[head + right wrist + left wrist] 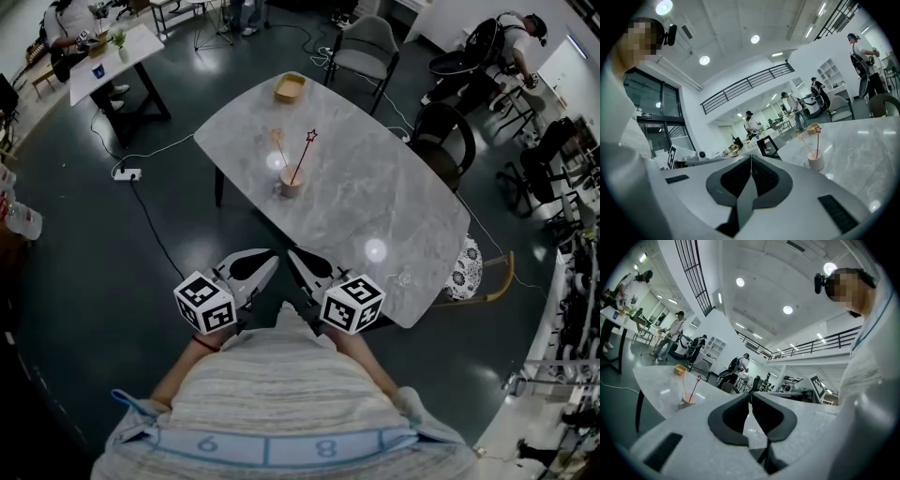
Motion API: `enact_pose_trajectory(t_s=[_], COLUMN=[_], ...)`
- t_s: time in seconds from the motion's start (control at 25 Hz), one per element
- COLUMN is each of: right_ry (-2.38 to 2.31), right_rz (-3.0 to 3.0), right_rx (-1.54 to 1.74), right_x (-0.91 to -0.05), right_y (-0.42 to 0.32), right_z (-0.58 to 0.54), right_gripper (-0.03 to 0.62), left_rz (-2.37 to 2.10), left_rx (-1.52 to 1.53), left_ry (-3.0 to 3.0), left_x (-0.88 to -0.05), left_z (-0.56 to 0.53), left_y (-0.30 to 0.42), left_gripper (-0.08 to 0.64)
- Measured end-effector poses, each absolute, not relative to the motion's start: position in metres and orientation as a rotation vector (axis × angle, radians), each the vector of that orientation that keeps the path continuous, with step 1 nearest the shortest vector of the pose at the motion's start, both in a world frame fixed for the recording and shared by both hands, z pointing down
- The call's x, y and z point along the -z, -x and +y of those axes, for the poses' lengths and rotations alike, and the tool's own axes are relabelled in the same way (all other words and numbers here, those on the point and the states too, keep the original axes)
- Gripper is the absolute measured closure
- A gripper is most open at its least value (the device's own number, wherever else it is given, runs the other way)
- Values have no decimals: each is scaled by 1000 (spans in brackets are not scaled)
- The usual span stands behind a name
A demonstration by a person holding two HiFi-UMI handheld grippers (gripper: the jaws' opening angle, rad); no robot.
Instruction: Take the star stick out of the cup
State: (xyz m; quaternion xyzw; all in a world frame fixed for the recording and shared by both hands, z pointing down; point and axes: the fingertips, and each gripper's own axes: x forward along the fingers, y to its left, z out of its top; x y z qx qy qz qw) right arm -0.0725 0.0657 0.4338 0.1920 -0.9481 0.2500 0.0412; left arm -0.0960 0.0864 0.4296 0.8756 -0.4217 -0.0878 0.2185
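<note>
Jaws together, empty: left gripper (270, 260), right gripper (293, 254); star stick (302, 157) in cup (292, 183) well ahead; best to part jaws, pinch stem above rim.

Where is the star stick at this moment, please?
In the head view the star stick leans in the cup near the middle of the table, with a wooden tray beyond it.

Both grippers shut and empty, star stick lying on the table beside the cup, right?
No: the head view shows the star stick standing in the cup, not lying beside it. Left gripper and right gripper are shut and empty.
</note>
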Motion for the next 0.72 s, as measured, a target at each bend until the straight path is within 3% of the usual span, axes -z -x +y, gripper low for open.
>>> enact_pose_trajectory(t_s=[0.72], right_ry=[-435], right_rz=[-2940], right_rx=[-755], right_x=[-426], right_y=[58], right_z=[8], right_gripper=[581], left_rz=[-1257], left_rx=[228], left_ry=[-2387], left_x=[-431], left_z=[25], left_y=[78], left_gripper=[527])
